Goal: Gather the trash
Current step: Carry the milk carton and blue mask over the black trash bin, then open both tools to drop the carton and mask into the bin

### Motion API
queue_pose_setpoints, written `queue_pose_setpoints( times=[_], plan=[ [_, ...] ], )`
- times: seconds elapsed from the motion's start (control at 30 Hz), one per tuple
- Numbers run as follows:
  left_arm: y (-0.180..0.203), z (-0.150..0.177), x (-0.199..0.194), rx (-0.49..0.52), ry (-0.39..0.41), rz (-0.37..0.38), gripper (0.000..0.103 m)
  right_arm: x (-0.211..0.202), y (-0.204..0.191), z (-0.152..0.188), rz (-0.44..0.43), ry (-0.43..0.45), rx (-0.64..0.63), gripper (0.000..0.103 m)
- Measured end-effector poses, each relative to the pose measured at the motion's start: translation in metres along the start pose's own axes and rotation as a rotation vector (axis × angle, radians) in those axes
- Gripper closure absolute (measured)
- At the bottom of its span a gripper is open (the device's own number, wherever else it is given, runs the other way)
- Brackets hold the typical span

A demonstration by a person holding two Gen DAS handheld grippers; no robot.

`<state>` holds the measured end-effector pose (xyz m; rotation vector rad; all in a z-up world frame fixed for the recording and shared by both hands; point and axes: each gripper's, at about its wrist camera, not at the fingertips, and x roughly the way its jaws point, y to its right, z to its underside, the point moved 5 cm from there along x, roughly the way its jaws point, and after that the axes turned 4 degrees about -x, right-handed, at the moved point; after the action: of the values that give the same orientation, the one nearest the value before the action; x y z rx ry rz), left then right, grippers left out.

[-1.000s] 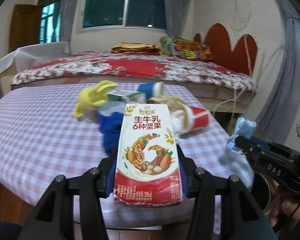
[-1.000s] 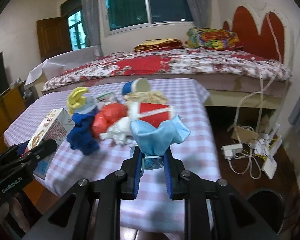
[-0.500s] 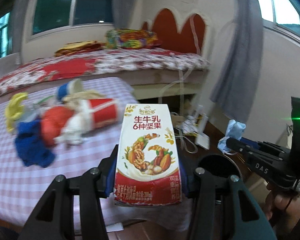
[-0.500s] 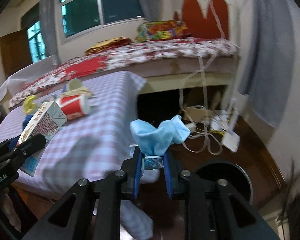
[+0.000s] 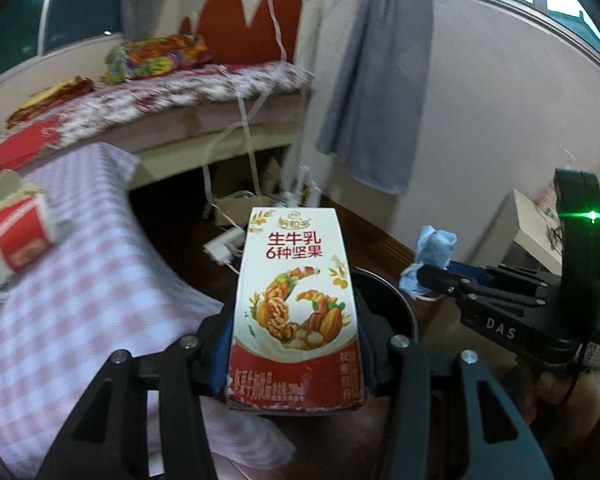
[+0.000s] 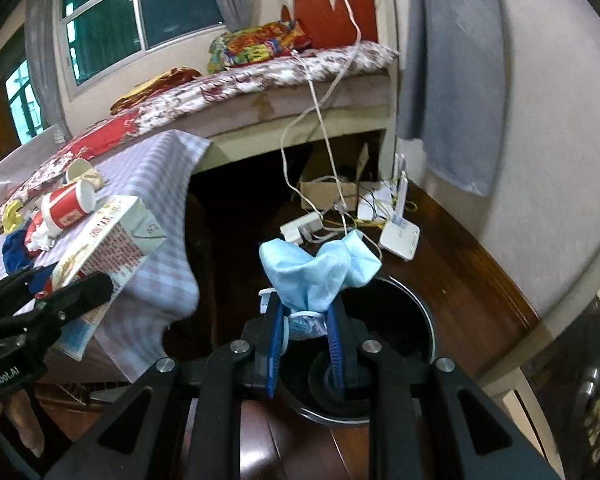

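Red-white milk carton clamped upright in left claw; blue face mask pinched in right claw, above black bin; worktop beside bin.

left wrist view: looks forward and down along its fingers, close on the milk carton.
right wrist view: faces down over the dark bin.
shared: bin, checked table, bed.

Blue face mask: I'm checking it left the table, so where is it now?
The blue face mask is clamped in the right gripper, directly over the open black trash bin on the floor, right of the checkered table.
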<state>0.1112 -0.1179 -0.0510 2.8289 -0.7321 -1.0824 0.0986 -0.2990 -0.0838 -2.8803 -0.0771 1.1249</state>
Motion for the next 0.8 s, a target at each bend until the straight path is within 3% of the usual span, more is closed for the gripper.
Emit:
queue_pose_setpoints(
  times=[0.57, 0.8],
  plan=[
    [0.019, 0.017, 0.072, 0.034, -0.144, 0.052, 0.051, 0.053, 0.034, 0.042, -0.014, -0.147, -0.012, 0.08],
    [0.018, 0.038, 0.113, 0.007, -0.271, 0.119, 0.051, 0.092, 0.036, 0.055, -0.062, -0.244, -0.07, 0.08]
  ],
)
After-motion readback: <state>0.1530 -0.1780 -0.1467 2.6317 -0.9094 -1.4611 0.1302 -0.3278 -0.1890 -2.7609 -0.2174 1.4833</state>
